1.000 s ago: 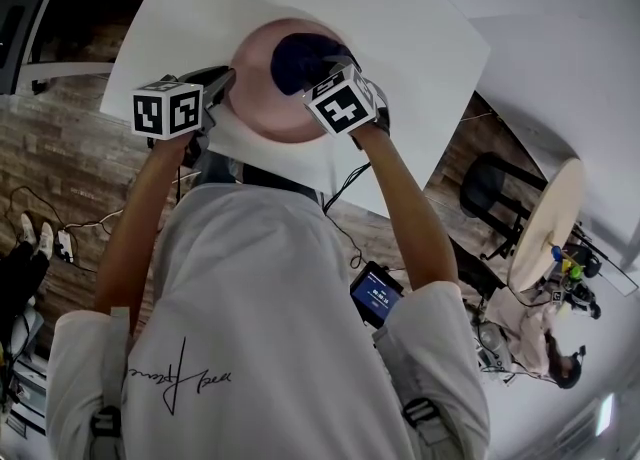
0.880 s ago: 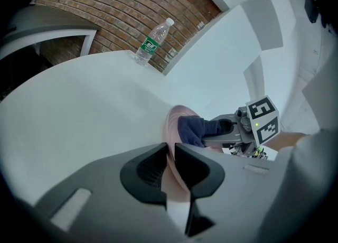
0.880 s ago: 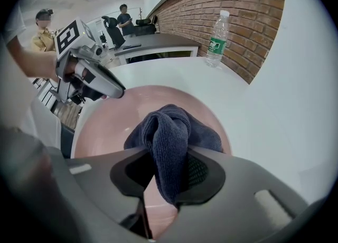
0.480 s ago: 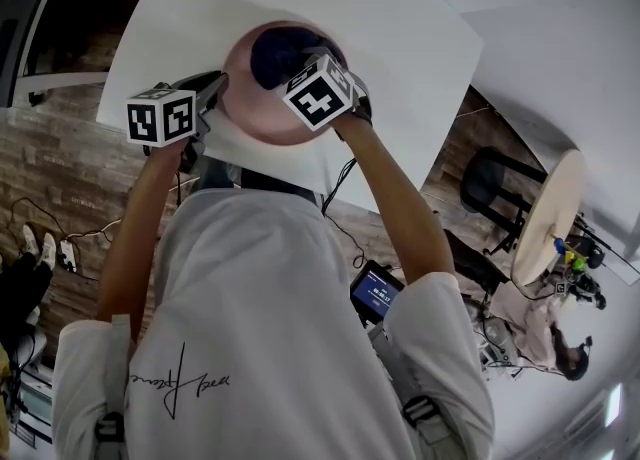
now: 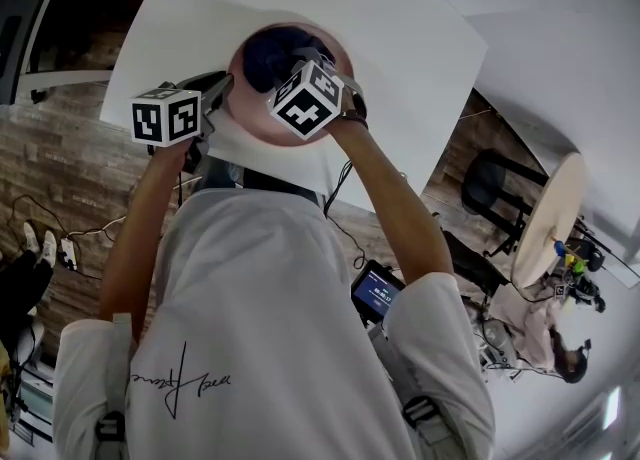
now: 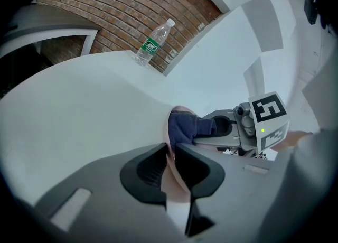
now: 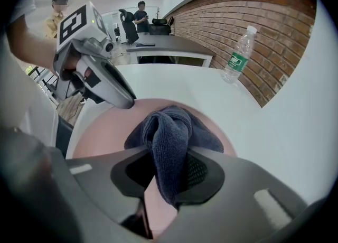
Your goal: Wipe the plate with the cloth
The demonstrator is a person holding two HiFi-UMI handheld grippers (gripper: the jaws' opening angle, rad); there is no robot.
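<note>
Left gripper on my end pinching rim of pink plate, plate sits by near edge of white tabletop. Right gripper clamped on dark blue cloth, cloth bunched against plate face.

Looking down the right gripper at a pink plate.
Got a dark blue cloth pinched tight between both jaws, bunched into a thick fold and spilling forward onto the middle of the plate, itself parked on a white table. Over at the far-left rim, the left gripper with its marker cube up top, tip right against the plate's edge. Further back on the table, an upright clear water bottle with a green label, close to a brick wall. Way behind, a grey counter and two people standing around.
</note>
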